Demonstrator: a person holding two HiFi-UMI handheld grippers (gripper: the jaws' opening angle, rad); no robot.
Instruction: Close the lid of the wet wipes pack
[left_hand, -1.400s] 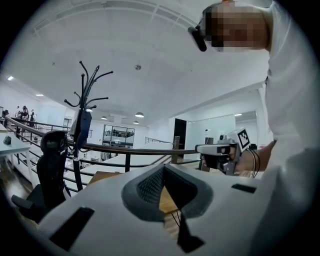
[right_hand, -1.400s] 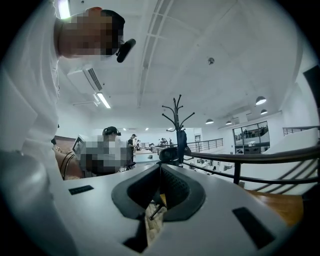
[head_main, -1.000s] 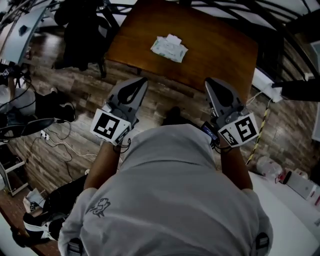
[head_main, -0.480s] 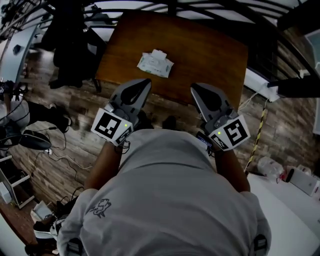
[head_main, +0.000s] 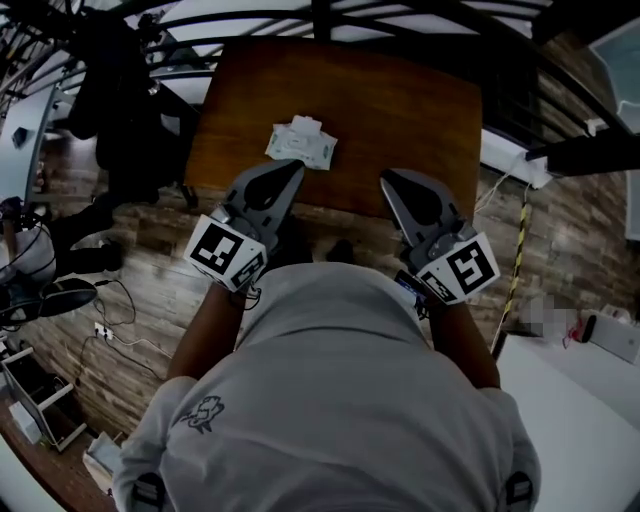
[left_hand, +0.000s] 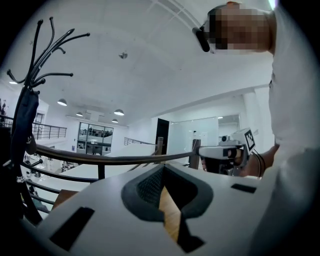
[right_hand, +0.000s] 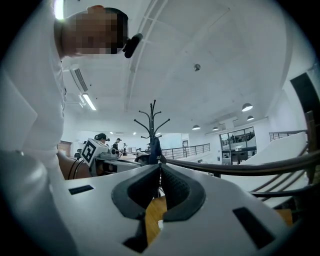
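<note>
Wet wipes pack (head_main: 301, 141) is located by the table's (head_main: 410, 95) near-left edge, just past the left gripper (head_main: 291, 167) – its fingers and the right gripper's (head_main: 389, 179) are pressed together, empty – coat rack (head_main: 118, 85) flanking left, open tabletop right.

Wooden table (head_main: 400, 110), coat rack (right_hand: 153, 117)
</note>
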